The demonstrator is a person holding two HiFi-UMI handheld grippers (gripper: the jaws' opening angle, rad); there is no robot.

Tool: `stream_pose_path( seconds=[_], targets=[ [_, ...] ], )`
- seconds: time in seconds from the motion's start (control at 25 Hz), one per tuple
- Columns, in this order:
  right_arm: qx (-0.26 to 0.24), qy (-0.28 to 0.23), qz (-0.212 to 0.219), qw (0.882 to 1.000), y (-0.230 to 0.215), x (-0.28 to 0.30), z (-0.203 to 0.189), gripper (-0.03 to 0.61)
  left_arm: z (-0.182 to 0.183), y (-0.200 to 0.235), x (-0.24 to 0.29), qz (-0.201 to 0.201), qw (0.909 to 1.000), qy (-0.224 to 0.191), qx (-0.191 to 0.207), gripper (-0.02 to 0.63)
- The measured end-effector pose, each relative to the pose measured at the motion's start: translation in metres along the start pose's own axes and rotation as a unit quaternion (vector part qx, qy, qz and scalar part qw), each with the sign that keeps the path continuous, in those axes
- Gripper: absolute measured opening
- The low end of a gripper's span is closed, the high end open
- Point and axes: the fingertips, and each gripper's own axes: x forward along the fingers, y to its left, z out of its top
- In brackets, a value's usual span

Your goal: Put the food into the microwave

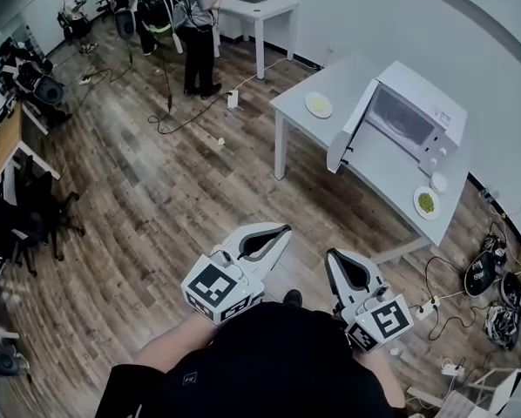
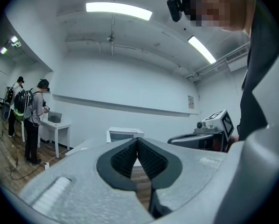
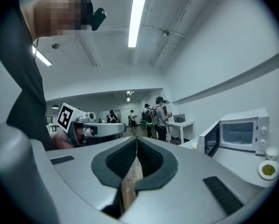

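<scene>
Looking down over both grippers now; the left gripper (image 1: 276,232) has its jaws pressed fully together with nothing between them, and the right gripper (image 1: 331,256) shows the same in its own view, pads meeting, only floor visible beneath; so I'm carrying nothing; the food sits well apart from me, far and to the right, on the white table (image 1: 378,159); a plate of green food (image 1: 426,203) lies at the table's near right end, just beside the microwave (image 1: 413,116) and a small white cup (image 1: 438,181); a second plate (image 1: 318,104) with pale food lies at the far left end, beyond the door (image 1: 349,131); that door hangs wide open on the left, the cavity facing my way; the green plate is the one my right gripper is nearer to, out to its right and farther off, so I'd judge that hand takes it; round plates, so no long axis to line up, only a rim to catch; the jaws must open first
</scene>
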Motion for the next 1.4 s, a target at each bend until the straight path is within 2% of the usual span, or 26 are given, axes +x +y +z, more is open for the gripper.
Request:
stream_pose_path(
  seconds=[0.16,0.28,0.4,0.56,0.68,0.84,1.08,1.28,1.4],
  targets=[
    [-0.027,0.002,0.011,1.000,-0.047,0.007,0.007,0.014,0.017,0.032,0.045,0.024,0.9994,-0.008,0.023,0.008],
    [-0.058,0.000,0.006,0.998,-0.083,0.012,0.012,0.014,0.024,0.053,0.076,0.048,0.9984,-0.014,0.024,0.008],
    [-0.049,0.001,0.017,0.999,-0.109,0.021,0.015,0.014,0.024,0.067,0.097,0.067,0.9976,-0.013,0.014,0.008],
    [-0.034,0.008,0.029,0.999,-0.132,0.032,0.010,0.014,0.009,0.083,0.119,0.071,0.9973,0.016,0.009,0.008],
    [-0.016,0.008,0.029,0.999,-0.151,0.044,0.007,0.014,0.000,0.095,0.137,0.066,0.9974,0.029,0.000,0.008],
    [-0.016,0.003,0.023,1.000,-0.180,0.064,0.015,0.014,-0.008,0.115,0.164,0.053,0.9975,0.047,0.010,0.008],
    [-0.022,-0.005,-0.014,1.000,-0.234,0.110,0.039,0.014,-0.004,0.175,0.207,0.036,0.9982,0.048,0.002,0.008],
    [-0.034,-0.003,-0.031,0.999,-0.269,0.158,0.059,0.014,0.003,0.223,0.252,0.002,0.9982,0.057,0.019,0.008],
    [-0.035,0.001,-0.040,0.999,-0.289,0.186,0.061,0.014,0.002,0.252,0.278,-0.019,0.9978,0.061,0.016,0.008]
  ],
)
